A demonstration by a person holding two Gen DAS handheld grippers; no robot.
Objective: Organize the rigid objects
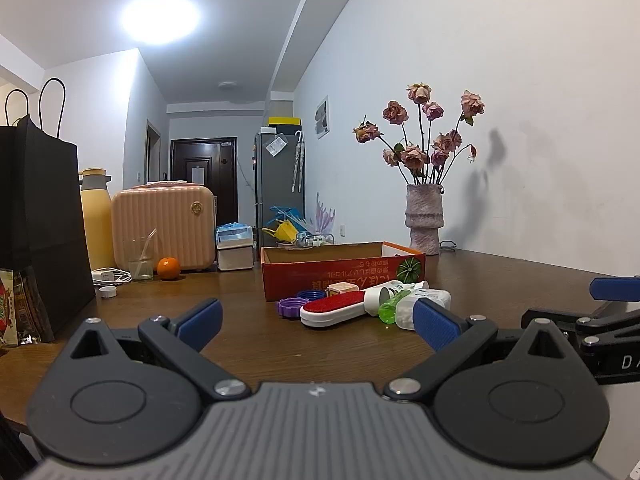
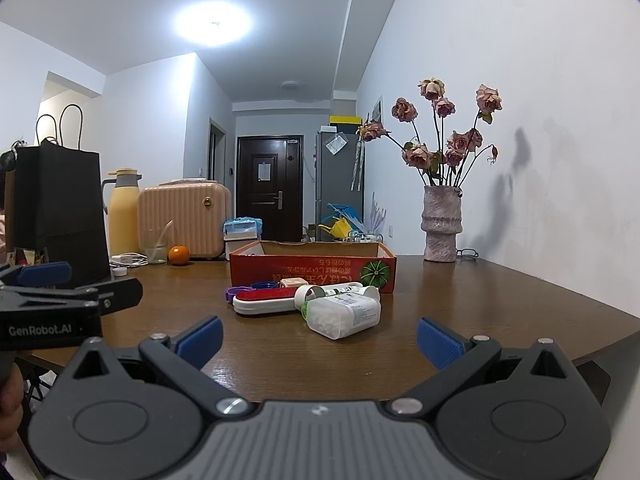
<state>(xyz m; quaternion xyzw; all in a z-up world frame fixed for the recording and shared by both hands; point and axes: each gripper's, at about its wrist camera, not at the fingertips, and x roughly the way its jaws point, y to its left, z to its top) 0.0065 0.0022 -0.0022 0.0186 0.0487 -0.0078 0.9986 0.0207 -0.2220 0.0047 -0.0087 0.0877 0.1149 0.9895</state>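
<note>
Both tools hang low over the near edge of the brown table (image 2: 480, 292), side by side. The left gripper (image 1: 318, 322) has its blue pads spread wide with nothing between them. The right gripper (image 2: 320, 338) is just as wide and just as empty.

Ahead of them, at the centre of each frame, lies a small heap of hard odds and ends. Nearest the right tool is a clear box of cotton swabs (image 2: 344, 314), tipped on its side. Touching it at the left is a white lint brush with a red pad (image 2: 266, 300). Behind those sit a white tube (image 2: 336, 290), a green bottle (image 1: 390, 308), a small cube (image 1: 342, 289) and a purple screw cap (image 1: 293, 307). Just behind the heap stands an open red cardboard box (image 2: 312, 268); from this height I cannot see whether it holds anything.

My guess is that sorting has barely begun. The next move would be to reach forward, close on the nearest piece and lift it over the box wall.
</note>
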